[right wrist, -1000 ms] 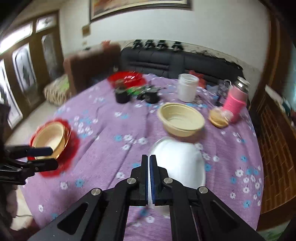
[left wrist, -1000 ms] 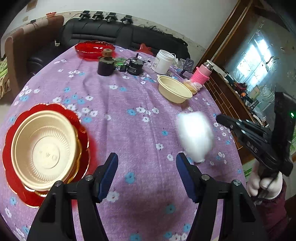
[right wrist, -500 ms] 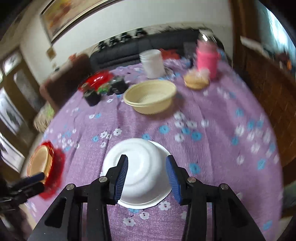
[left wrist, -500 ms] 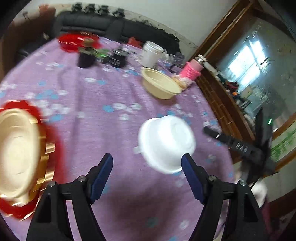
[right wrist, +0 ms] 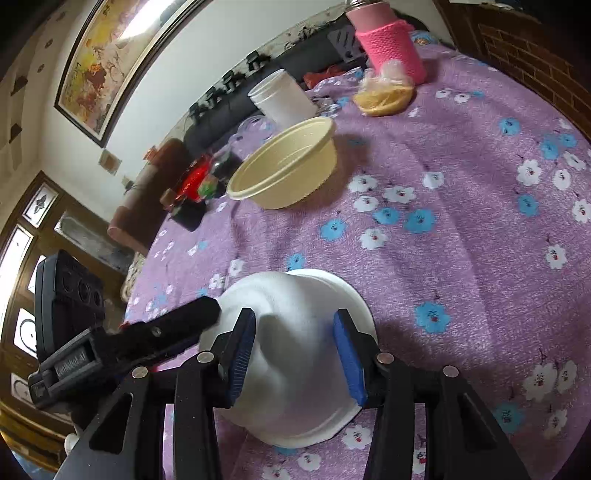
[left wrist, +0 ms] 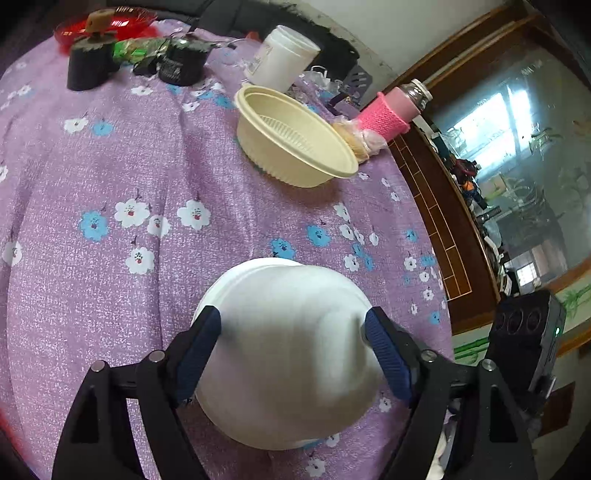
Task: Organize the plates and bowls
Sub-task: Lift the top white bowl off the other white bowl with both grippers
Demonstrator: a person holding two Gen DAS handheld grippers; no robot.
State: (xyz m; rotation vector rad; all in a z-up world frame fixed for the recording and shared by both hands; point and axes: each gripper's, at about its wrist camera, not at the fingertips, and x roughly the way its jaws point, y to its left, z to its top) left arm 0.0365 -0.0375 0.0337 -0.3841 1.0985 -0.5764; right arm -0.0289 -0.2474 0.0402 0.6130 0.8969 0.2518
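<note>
A white foam bowl (left wrist: 291,350) lies upside down on the purple flowered tablecloth (left wrist: 110,192). My left gripper (left wrist: 293,350) is wide open, one blue pad on each side of the bowl, touching or nearly touching its wall. In the right wrist view the same bowl (right wrist: 295,332) sits between the open pads of my right gripper (right wrist: 293,354). The left gripper's finger (right wrist: 162,332) reaches in from the left there. A cream bowl (left wrist: 291,142) stands upright farther back and also shows in the right wrist view (right wrist: 288,166).
At the back stand a white tub (left wrist: 280,59), a pink-sleeved flask (left wrist: 391,110), a bagged snack (right wrist: 384,96), two dark containers (left wrist: 88,64) and a red dish (left wrist: 103,26). The table edge and wooden panelling (left wrist: 436,206) are at the right.
Both grippers have moved in over the upside-down white bowl. The right gripper, shut on the bowl a second ago, has opened. The red plate with the gold bowl has left the left wrist view.
</note>
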